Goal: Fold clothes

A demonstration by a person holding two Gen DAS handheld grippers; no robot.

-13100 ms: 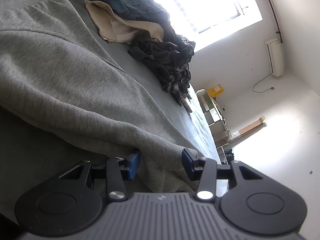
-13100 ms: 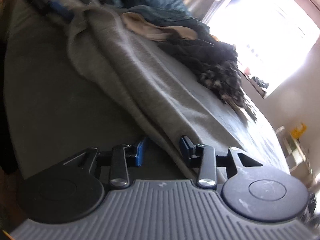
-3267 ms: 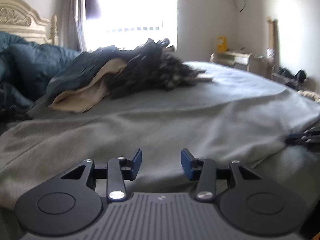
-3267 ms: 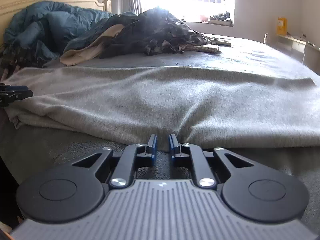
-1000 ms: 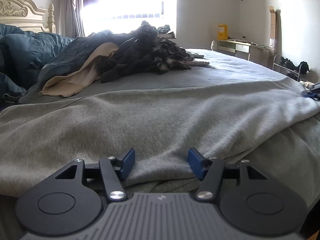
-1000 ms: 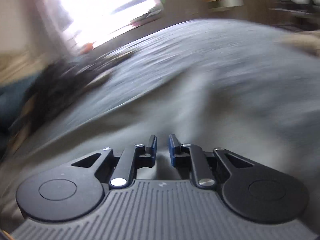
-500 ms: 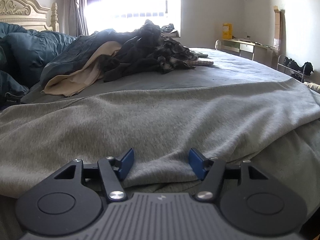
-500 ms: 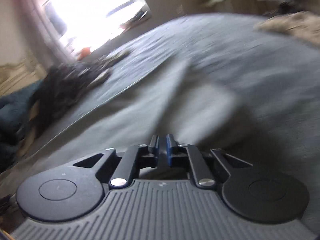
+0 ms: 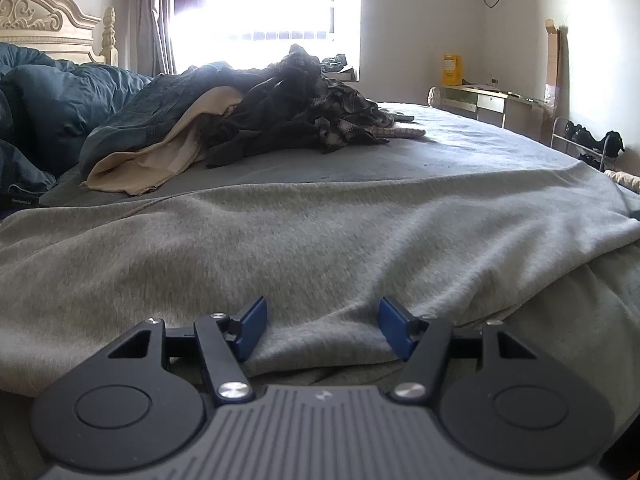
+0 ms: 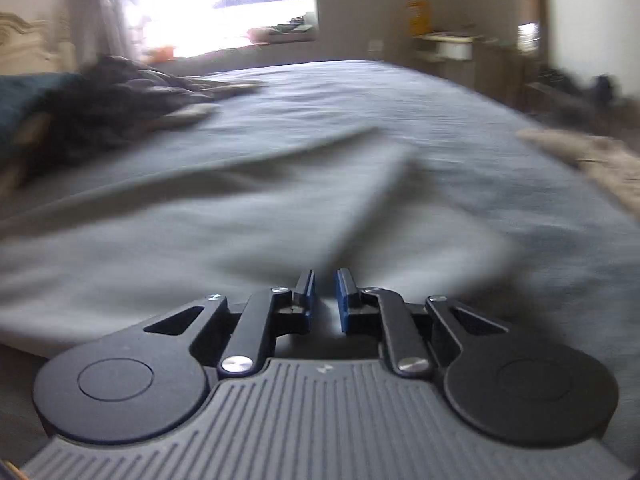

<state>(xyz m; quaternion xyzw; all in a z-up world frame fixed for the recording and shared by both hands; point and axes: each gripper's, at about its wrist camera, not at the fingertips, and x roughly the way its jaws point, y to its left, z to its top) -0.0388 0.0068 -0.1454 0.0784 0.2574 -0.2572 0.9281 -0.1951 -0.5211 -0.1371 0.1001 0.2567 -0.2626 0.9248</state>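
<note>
Sweatpants [image 9: 320, 232] lie flat for folding; left gripper [image 9: 322, 326] gapes astride their near edge, unpinched, right gripper [image 10: 324, 300] opening narrowly, hold unclear

1. We get daylight from the window [image 9: 264, 4], blown out to white in both views.
2. Left wrist view sharp; we see soft shadows under the clothes pile [image 9: 280, 108].
3. Right wrist view smeared by motion blur, only the right gripper [image 10: 324, 292] crisp.
4. Fisheye bends edges, corners dark.
</note>
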